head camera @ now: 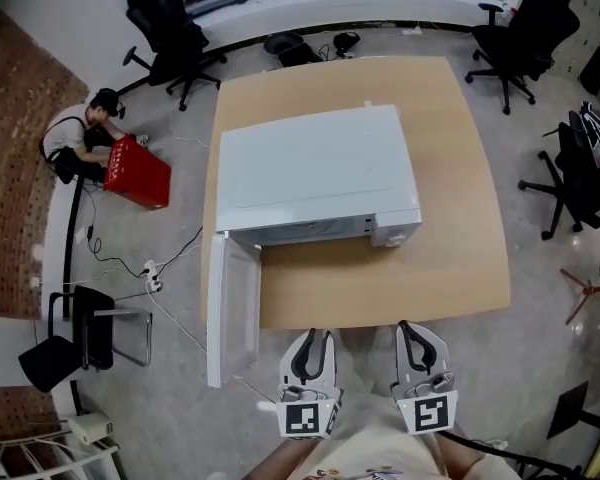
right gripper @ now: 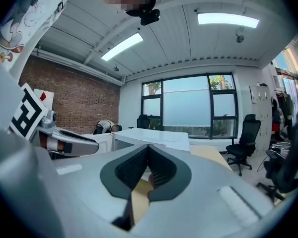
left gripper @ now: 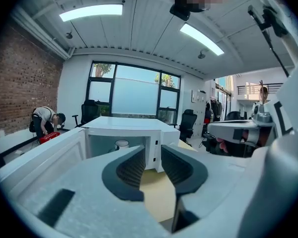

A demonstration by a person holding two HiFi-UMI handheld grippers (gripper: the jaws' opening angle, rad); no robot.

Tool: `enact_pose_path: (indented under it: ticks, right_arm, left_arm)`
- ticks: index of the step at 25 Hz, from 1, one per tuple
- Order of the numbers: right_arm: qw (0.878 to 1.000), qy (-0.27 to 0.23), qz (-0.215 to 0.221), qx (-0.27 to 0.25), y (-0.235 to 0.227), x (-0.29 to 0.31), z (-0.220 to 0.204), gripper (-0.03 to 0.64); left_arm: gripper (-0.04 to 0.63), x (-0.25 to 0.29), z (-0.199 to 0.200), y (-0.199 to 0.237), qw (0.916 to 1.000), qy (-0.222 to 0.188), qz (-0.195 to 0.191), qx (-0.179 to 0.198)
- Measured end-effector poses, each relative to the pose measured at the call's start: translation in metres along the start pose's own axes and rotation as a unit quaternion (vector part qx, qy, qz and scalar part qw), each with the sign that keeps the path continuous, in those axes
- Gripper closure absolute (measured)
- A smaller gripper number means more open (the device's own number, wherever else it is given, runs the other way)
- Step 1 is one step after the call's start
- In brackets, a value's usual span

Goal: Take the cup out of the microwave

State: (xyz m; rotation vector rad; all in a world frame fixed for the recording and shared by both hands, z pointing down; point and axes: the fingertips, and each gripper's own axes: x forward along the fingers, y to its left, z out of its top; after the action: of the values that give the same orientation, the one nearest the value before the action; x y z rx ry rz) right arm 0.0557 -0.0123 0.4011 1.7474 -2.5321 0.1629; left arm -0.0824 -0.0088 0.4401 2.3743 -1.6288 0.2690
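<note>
A white microwave (head camera: 315, 173) sits on a wooden table (head camera: 380, 288), its door (head camera: 230, 303) swung open toward me at the left. From the head view the cup is hidden. In the left gripper view a white cup (left gripper: 121, 144) stands inside the open cavity of the microwave (left gripper: 139, 130). My left gripper (head camera: 315, 343) hangs just off the table's near edge, short of the oven; its jaws (left gripper: 153, 152) are slightly open with nothing between them. My right gripper (head camera: 417, 333) is beside it at the same edge, its jaws (right gripper: 149, 150) shut and empty.
A person crouches by a red box (head camera: 135, 173) on the floor at the left. Black office chairs (head camera: 525, 28) stand around the table, and a folding chair (head camera: 80, 338) sits near left. Cables and a power strip (head camera: 152, 273) lie left of the open door.
</note>
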Motion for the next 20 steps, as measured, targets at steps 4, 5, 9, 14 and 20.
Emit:
enact_pose_path:
  ticks: [4,5,9,14,20]
  right_arm:
    - [1.000,0.007,-0.024,-0.010,-0.011,0.010,-0.009,0.609]
    - [0.999,0.010,-0.033,-0.011,-0.014,0.012,-0.012,0.609]
    - [0.998,0.028,-0.056,-0.009,-0.021,0.016,-0.023,0.609]
    - [0.998,0.040,-0.057,-0.005,-0.016,0.024,-0.038,0.609]
    - [0.996,0.078,-0.047,0.005,-0.001,0.033,-0.064,0.609]
  left_arm:
    - [0.450,0.034,-0.011,0.026,0.9999,-0.005,0.015,0.005]
    - [0.428,0.042,-0.014,0.034,0.9998,-0.006,0.021,0.002]
    - [0.387,0.076,-0.029,0.066,0.9986,-0.003,0.053,-0.008]
    - [0.350,0.123,-0.047,0.094,0.9976,0.007,0.068,-0.014]
    - [0.267,0.180,-0.068,0.122,0.9956,0.022,0.091,-0.007]
